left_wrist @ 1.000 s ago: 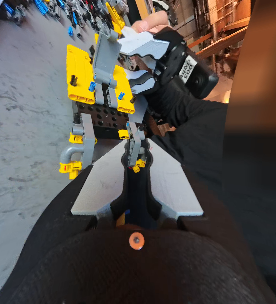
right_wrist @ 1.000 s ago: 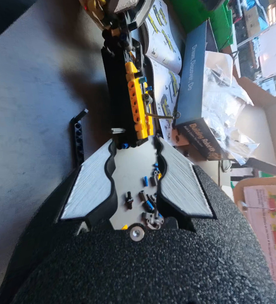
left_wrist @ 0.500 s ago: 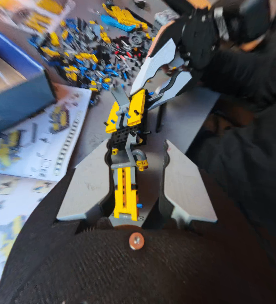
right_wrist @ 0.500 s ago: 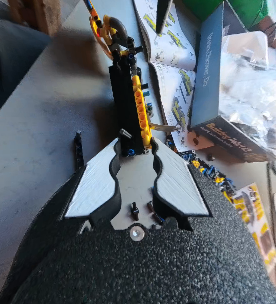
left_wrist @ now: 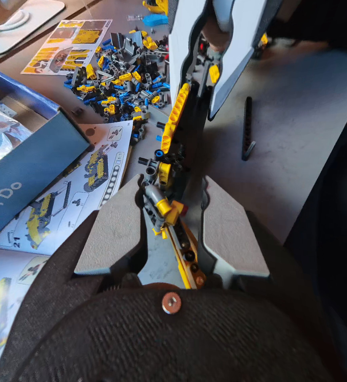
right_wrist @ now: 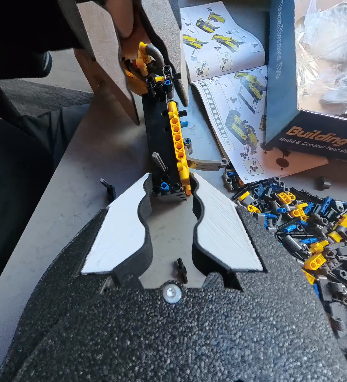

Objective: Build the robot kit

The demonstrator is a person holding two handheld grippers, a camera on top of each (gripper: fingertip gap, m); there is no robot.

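A black and yellow brick-built model (right_wrist: pixel 162 134) stands on edge above the grey table (right_wrist: pixel 65 206). My right gripper (right_wrist: pixel 169 177) is shut on its near black end. My left gripper (left_wrist: pixel 172 179) is open, its fingers on either side of the model's other end, where a grey curved tube (left_wrist: pixel 153 193) and yellow connectors sit. I cannot tell if the fingers touch the model. In the left wrist view the model (left_wrist: pixel 174 115) runs away to the right gripper (left_wrist: pixel 193 103) at the top. In the right wrist view the left gripper (right_wrist: pixel 160 111) comes in from the top.
A pile of loose blue, yellow and grey pieces (left_wrist: pixel 125 82) lies behind the model. An open instruction booklet (left_wrist: pixel 75 186) and a blue box (left_wrist: pixel 23 155) lie left. A long black beam (left_wrist: pixel 247 128) lies near the table's right edge. A black pin (right_wrist: pixel 181 272) lies below my right gripper. Left tips to right tips: about 8 cm.
My left gripper was shut on the model's grey end a second ago and has opened. The model has turned onto its edge and both grippers have swung round over the table.
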